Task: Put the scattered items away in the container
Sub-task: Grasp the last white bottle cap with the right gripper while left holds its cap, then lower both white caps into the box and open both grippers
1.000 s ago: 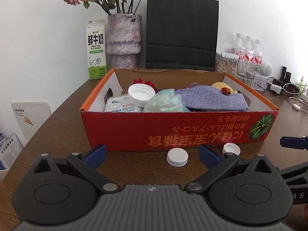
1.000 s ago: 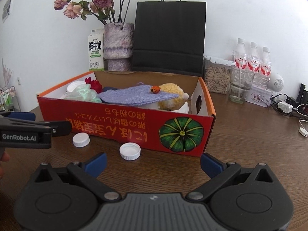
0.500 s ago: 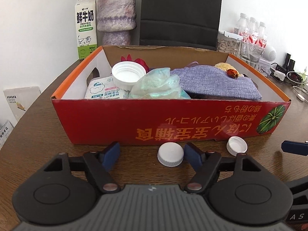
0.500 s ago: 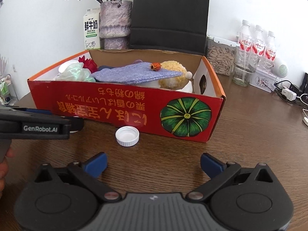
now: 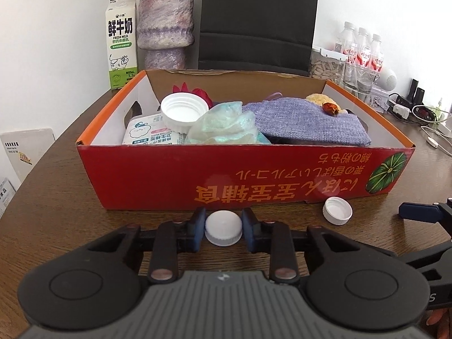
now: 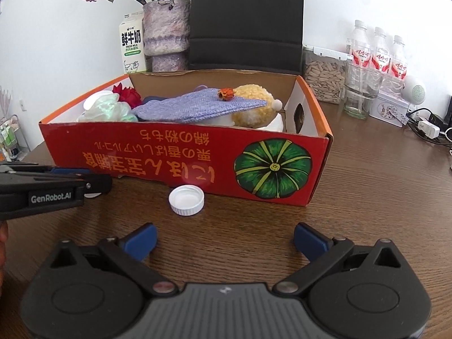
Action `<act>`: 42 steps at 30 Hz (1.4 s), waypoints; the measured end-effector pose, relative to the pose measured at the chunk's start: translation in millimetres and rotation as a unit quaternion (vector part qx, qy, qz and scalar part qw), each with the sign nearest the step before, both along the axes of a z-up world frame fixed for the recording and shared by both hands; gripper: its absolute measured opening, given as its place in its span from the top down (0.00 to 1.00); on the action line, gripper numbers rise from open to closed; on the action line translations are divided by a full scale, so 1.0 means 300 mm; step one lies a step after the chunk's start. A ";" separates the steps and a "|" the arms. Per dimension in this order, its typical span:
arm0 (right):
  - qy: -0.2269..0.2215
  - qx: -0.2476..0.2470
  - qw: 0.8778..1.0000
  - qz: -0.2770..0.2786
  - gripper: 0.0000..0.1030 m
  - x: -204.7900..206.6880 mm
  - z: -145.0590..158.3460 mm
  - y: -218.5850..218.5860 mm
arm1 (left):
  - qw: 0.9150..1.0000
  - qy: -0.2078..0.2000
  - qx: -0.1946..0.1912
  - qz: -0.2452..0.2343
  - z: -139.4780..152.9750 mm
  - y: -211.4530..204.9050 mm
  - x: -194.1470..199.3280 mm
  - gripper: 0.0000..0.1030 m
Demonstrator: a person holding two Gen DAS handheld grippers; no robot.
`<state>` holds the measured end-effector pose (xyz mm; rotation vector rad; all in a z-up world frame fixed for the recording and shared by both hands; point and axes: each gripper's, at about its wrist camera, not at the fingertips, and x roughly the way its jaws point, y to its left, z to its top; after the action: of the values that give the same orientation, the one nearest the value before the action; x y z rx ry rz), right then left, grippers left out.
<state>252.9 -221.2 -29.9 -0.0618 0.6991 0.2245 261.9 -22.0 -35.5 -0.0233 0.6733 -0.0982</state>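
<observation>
Left wrist view: the left gripper (image 5: 223,228) sits low on the brown table (image 5: 56,212), its jaws having just closed in, and both blue pads now press the sides of a white bottle cap (image 5: 223,227) lying dome-up between them. Straight ahead of the fingertips, almost touching, stands the red cardboard box (image 5: 169,180) with a pumpkin printed at its right end. Inside it, left to right beyond the gripper, lie a cotton-swab packet (image 5: 149,134), a large white lid (image 5: 183,110), a crumpled pale green bag (image 5: 226,127) and a purple woven cloth (image 5: 305,121). Ahead and to the right of the gripper, a second white cap (image 5: 337,210) rests open side up, close against the box wall.

Right wrist view: the left gripper enters from the left edge, ahead of this tool, with only a sliver of its cap showing. The second cap (image 6: 186,199) lies ahead and slightly left of centre. The right gripper (image 6: 224,240) hovers over the bare wood, jaws spread wide with nothing between them.
</observation>
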 end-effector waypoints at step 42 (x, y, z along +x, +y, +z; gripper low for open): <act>-0.062 -0.006 0.997 0.037 0.73 -0.029 0.046 0.141 | 0.999 -0.014 -0.046 0.003 0.042 0.057 -0.042 0.72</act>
<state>244.1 -178.8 -16.1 -0.1119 0.5758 0.2853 249.2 -4.8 -22.8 -0.1118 0.6413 -0.1226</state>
